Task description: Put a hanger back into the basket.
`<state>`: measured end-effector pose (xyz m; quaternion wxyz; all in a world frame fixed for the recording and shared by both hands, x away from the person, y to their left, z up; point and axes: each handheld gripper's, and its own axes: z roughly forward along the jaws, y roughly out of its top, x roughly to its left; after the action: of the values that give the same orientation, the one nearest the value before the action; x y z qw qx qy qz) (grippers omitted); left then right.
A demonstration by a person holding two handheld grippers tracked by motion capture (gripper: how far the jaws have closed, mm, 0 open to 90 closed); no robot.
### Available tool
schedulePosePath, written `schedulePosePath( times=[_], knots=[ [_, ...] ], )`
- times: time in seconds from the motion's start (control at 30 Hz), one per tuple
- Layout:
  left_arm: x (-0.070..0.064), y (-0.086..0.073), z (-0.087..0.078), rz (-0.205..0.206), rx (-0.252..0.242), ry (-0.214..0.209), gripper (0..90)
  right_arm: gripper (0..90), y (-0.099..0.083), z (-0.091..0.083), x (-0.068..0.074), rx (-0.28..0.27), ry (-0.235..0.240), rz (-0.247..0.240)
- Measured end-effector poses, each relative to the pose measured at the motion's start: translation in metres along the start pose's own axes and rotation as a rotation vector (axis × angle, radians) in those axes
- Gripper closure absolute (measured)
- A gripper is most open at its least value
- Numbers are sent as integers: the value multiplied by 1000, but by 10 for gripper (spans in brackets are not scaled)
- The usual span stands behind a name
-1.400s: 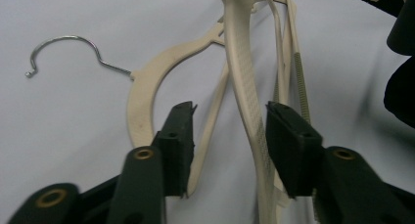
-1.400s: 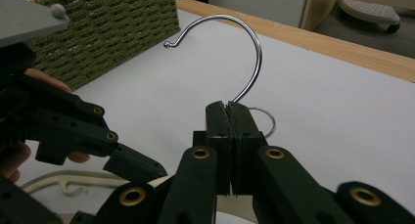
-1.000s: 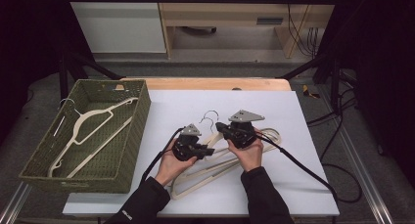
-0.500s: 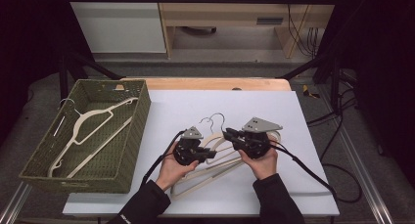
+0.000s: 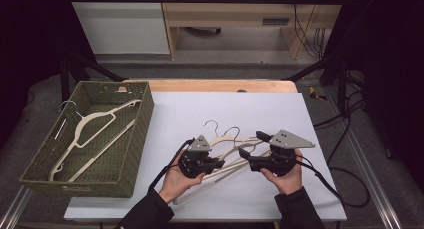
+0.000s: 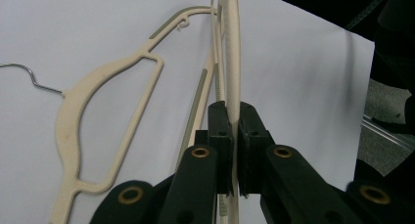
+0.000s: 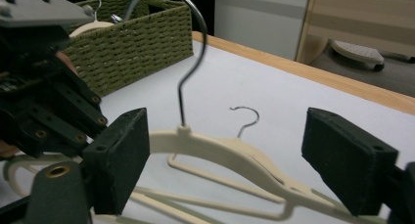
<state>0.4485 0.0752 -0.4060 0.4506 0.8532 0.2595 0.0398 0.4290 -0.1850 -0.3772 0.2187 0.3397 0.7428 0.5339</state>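
Two cream hangers lie together on the white table (image 5: 200, 109), near the middle of its near half, and I am working on them with both grippers. My left gripper (image 5: 218, 163) sits at the left of the pair, held in a hand (image 5: 175, 181) that comes in from the near edge. In the left gripper view its black jaws are pressed together on a thin cream bar of the held hanger (image 6: 232, 62), which runs straight up between them. Just left of that bar, flat on the white surface, lies the second hanger (image 6: 93, 121), its wire hook pointing left.

My right gripper (image 5: 250, 149) is at the right of the pair, held in the other hand (image 5: 286, 178), with its grey three-cornered plate on top. Its jaws are spread wide. In the right gripper view the two black pads stand well apart, one on either side of the held hanger's shoulder, and the silver hook rises upright between them. I cannot tell whether the left pad touches the cream shoulder. The second hanger's hook shows farther off on the table.

At the far left of the table stands a green woven basket (image 5: 132, 139) with a third cream hanger (image 5: 92, 124) lying inside it. Black cables trail from both grippers toward the near edge.
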Motion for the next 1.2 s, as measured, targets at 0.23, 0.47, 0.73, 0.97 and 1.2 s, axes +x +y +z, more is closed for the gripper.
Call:
schedulePosePath(
  times=[0.23, 0.47, 0.73, 0.97, 1.2],
  knots=[
    [-3, 6, -27, 24, -29, 13, 861, 101, -7, -17, -7, -5, -42, 17],
    [1, 13, -62, 32, -67, 55, 861, 57, -13, -26, -11, -10, -81, 28],
    [9, 21, -102, 53, -93, 101, 861, 45, -19, -32, -13, -11, -80, 16],
    [17, 29, -131, 56, -115, 139, 861, 49, -19, -30, -14, -7, -71, 9],
    [30, 38, -176, 58, -144, 191, 861, 58, -19, -30, -13, -11, -60, 13]
  ],
)
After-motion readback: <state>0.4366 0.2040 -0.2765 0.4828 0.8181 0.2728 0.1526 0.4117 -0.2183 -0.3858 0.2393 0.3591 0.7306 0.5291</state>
